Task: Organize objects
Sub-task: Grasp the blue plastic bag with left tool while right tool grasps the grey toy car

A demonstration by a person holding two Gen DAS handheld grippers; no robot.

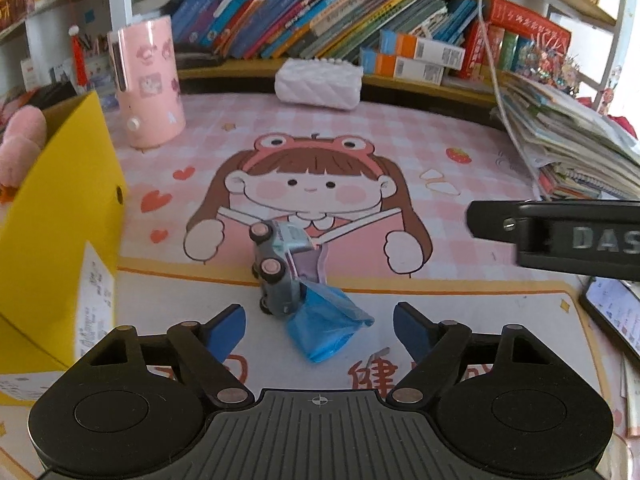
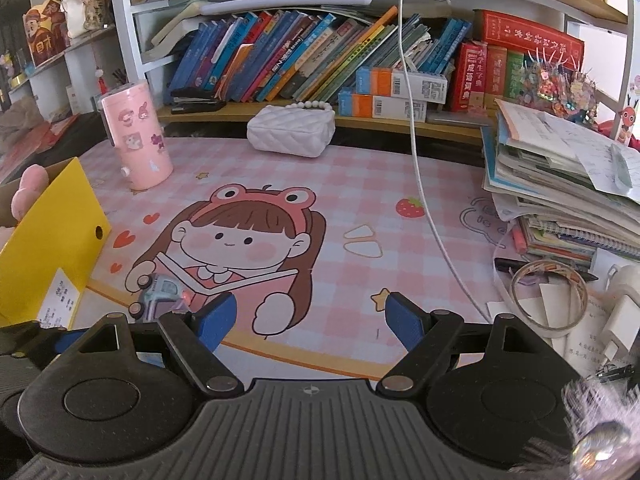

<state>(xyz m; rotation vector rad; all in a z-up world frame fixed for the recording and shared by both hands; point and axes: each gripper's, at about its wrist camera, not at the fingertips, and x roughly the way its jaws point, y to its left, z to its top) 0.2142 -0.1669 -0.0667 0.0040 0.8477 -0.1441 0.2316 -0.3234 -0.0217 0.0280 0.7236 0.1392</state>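
Two grippers, left (image 1: 320, 322) and right (image 2: 308, 314), gape empty over the mat (image 1: 460, 208); on it, a car (image 1: 276, 268) touches a blue bag (image 1: 326, 324).

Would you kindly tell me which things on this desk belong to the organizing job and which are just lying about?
Belonging to the job:
toy car
blue packet
yellow box
left claw, open

Just lying about:
pink canister
white purse
tape roll
paper stack
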